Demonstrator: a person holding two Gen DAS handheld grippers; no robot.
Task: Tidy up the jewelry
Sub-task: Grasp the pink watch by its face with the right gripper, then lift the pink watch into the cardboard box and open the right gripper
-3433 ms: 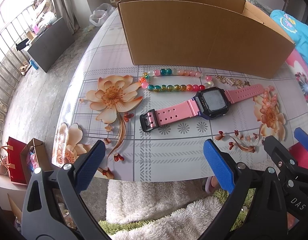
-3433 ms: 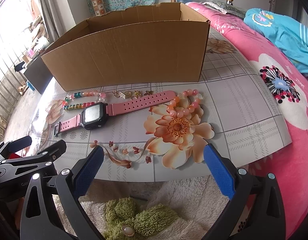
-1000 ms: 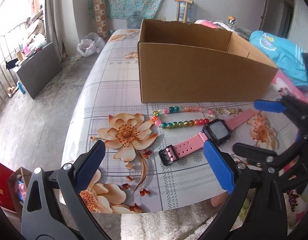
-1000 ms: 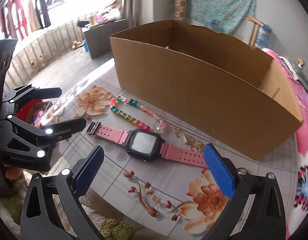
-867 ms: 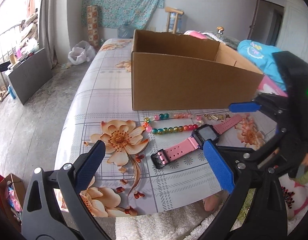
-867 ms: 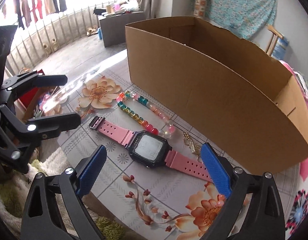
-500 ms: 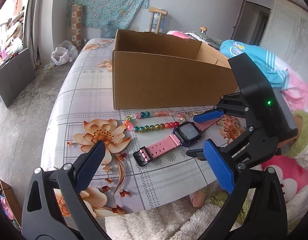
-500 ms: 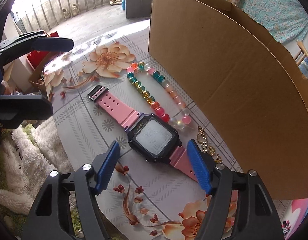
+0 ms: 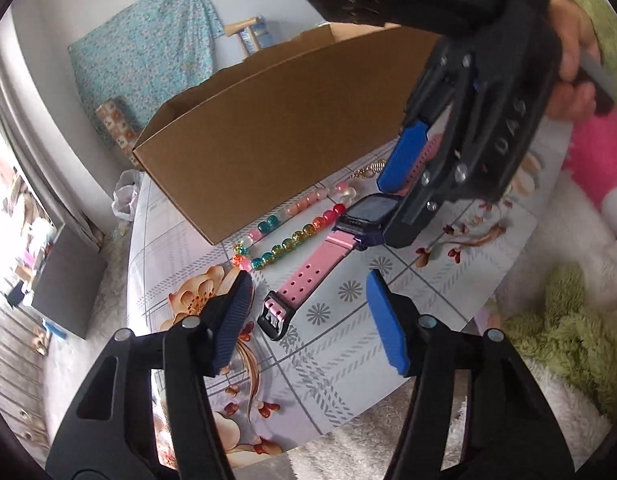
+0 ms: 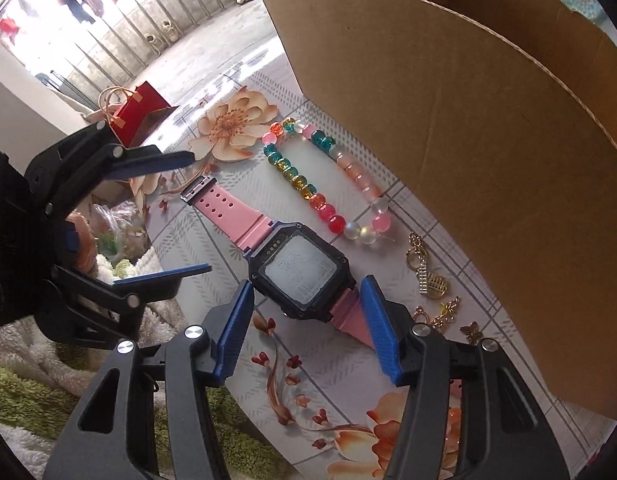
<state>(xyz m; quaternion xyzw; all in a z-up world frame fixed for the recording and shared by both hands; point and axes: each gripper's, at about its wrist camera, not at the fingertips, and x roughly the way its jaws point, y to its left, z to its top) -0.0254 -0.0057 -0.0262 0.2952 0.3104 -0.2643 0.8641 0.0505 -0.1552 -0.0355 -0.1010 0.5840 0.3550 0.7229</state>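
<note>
Bedroom setting, floral-print tablecloth (image 10: 212, 248) over a table, fluffy white and green rug below its edge. Big open cardboard box (image 10: 468, 128) stands at the back of the table. Just in front of it lie the jewelry pieces: pink-strap watch (image 10: 300, 268) flat, face up, buckle end pointing to the left gripper; beaded bracelet (image 10: 328, 184) between watch and box, apart from both; small gold chain with charms (image 10: 428, 280) beside the box wall, near the watch's far strap.

Right gripper (image 10: 308, 320) tilts steeply down over the watch; jaws have just been closing, now half-wide, blue pads on either side of the watch case end and strap, with a small gap at the left pad. Right pad looks to be at the strap edge; contact unclear. Watch lies on the cloth, not lifted.

Left gripper (image 9: 308, 316) points at the buckle end of the strap; jaws have just been closing, half-wide, buckle between the fingertips, not touching either pad. A hand (image 9: 572, 52) holds the right gripper in the left view.
</note>
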